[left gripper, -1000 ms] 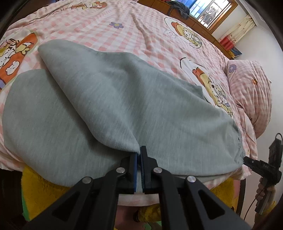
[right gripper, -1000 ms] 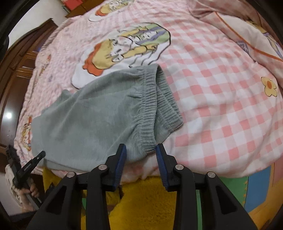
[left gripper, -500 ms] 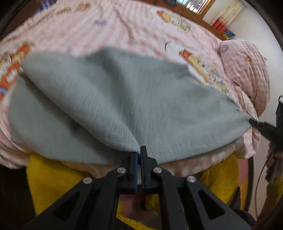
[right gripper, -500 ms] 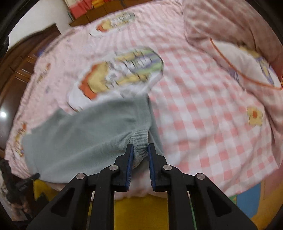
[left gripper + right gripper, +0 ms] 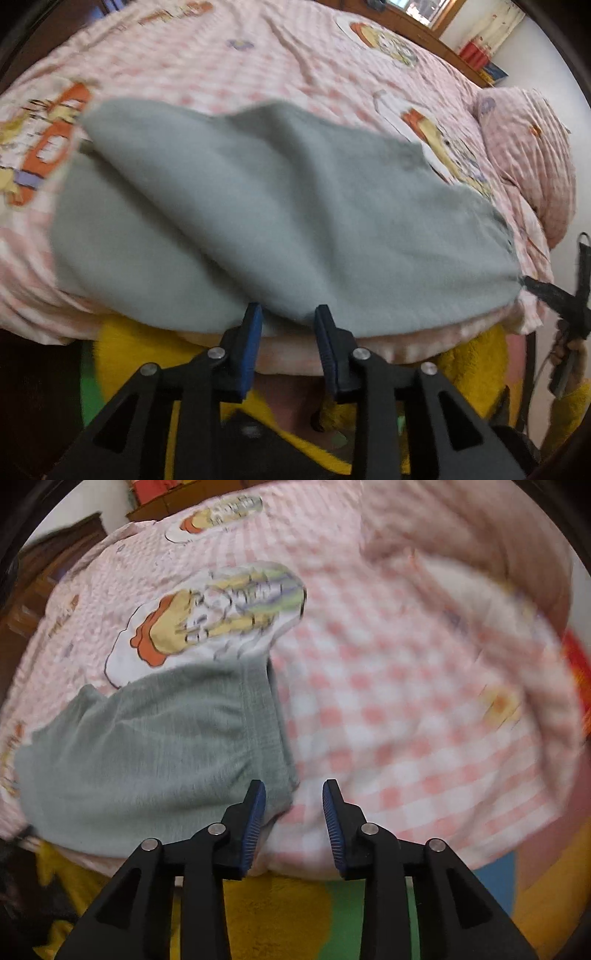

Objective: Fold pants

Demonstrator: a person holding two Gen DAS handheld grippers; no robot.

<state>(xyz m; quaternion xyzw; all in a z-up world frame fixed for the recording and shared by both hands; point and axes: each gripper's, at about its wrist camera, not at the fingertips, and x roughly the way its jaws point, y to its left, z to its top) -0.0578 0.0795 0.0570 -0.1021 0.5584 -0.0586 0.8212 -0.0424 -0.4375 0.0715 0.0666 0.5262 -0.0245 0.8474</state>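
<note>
Pants lie folded on the checked bedspread; both tongs, left and right, are opening, gripping nothing.

This is a home bedroom. A bed with a pink-and-white checked cartoon-print cover fills both views, and a matching pillow lies at three o'clock in the left wrist view. At one o'clock, a window sits above a wooden headboard, with a curtain beside it. Dark wooden furniture stands at ten o'clock in the right wrist view.
</note>
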